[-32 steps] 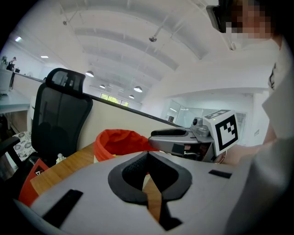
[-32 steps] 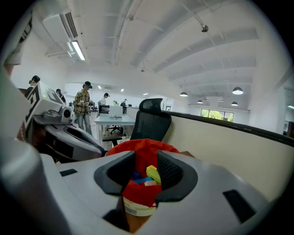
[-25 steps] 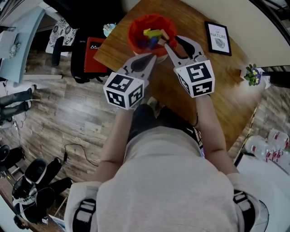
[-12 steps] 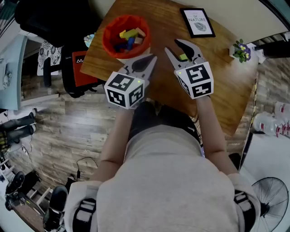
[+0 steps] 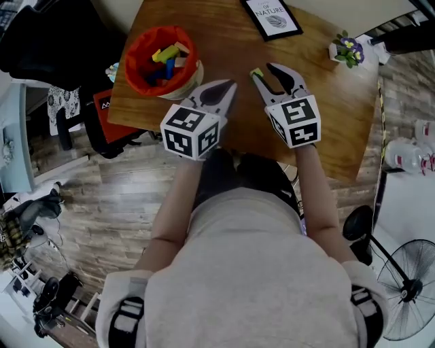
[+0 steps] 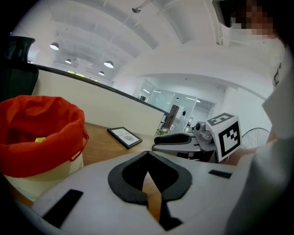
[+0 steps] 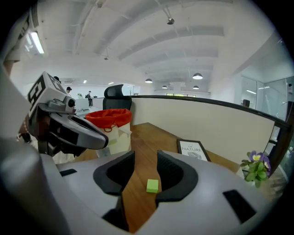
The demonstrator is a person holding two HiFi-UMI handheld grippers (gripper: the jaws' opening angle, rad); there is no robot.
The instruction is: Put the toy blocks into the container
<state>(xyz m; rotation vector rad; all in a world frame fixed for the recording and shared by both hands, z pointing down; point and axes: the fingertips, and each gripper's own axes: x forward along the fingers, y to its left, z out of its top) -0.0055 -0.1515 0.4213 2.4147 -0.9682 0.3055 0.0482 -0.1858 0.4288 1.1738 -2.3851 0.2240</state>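
Note:
An orange-lined container (image 5: 160,61) with several coloured blocks in it stands at the table's left end; it also shows as an orange container (image 6: 41,133) in the left gripper view. A small green block (image 7: 152,185) lies flat on the wood. My right gripper (image 7: 146,155) is open around it, and the block sits close to the right jaw without being pressed. From above, the green block (image 5: 256,72) sits at the tips of the right gripper (image 5: 266,73). My left gripper (image 5: 231,85) is shut and empty, hovering right of the container, with its tips (image 6: 147,156) closed.
The wooden table (image 5: 224,41) carries a framed print (image 5: 272,17) at the back and a small flower pot (image 5: 348,49) at the right corner. A red case (image 5: 112,112) stands on the floor by the table's left edge, and a fan (image 5: 408,272) at lower right.
My right gripper has left the container's rim and moved right over the table to the green block. The left gripper stays shut beside the container.

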